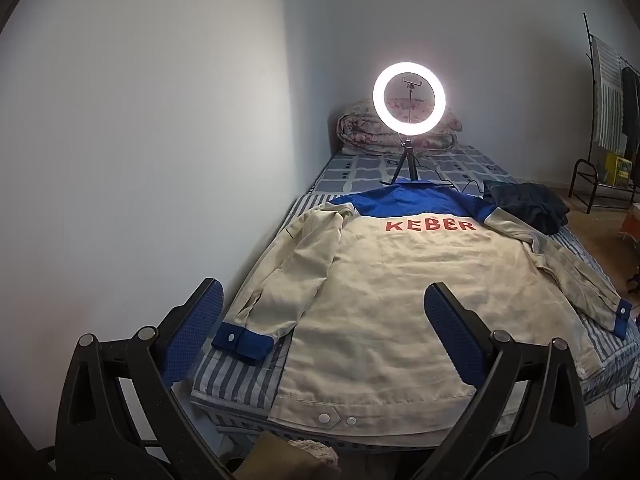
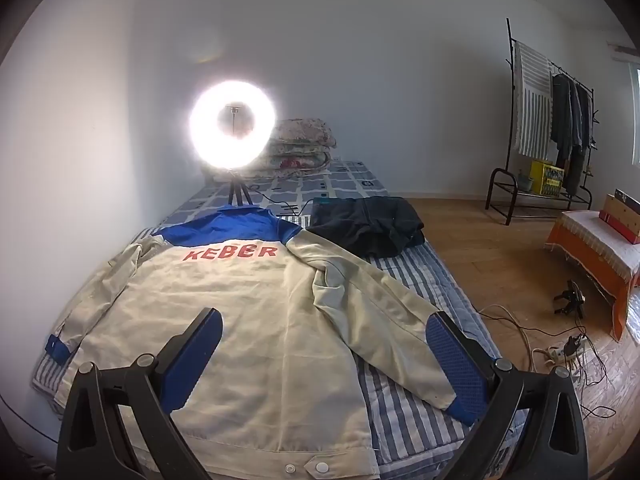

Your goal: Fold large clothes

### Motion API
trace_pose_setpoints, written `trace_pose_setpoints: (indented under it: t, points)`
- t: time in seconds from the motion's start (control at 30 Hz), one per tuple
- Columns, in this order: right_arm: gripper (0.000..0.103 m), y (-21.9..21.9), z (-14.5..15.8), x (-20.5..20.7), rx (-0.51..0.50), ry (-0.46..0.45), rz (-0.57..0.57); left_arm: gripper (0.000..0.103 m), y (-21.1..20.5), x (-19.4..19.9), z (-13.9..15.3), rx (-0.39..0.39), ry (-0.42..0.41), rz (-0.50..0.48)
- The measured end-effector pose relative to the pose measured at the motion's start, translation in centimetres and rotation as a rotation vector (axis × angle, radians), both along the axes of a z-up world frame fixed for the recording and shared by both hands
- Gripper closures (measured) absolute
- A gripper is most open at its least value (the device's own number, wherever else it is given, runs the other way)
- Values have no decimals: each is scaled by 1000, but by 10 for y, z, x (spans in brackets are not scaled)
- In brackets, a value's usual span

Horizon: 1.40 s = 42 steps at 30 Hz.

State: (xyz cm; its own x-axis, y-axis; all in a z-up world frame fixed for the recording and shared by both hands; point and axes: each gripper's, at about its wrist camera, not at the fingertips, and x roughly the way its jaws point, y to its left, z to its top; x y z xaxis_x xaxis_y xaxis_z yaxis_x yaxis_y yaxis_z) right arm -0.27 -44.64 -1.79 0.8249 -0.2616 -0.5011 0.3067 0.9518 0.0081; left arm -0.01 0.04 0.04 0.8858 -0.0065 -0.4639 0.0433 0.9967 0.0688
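Both grippers hang spread and empty just short of the jacket's hem (image 1: 400,404): the left gripper (image 1: 324,320) over the hem's left half, the right gripper (image 2: 324,344) over its right. That cream-and-blue work jacket (image 1: 392,292) lies back-up on the striped bed (image 2: 404,404), collar away, its long axis running straight ahead. Left sleeve cuff (image 1: 242,341) sits nearest the left gripper, right cuff (image 2: 460,408) beside the right one. Beyond stand a ring light (image 1: 409,98), a dark garment (image 2: 368,228) and a folded quilt (image 2: 304,148), none in the way.
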Motion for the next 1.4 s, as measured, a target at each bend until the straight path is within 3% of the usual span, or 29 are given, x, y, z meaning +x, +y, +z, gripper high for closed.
trace_pose_setpoints:
  t: [0.4, 1.4]
  points:
    - [0, 0, 0, 1, 4, 1, -3, 1, -2, 2, 13, 2, -14, 4]
    - [0, -2, 2, -1, 8, -3, -4, 1, -1, -3, 6, 3, -30, 5]
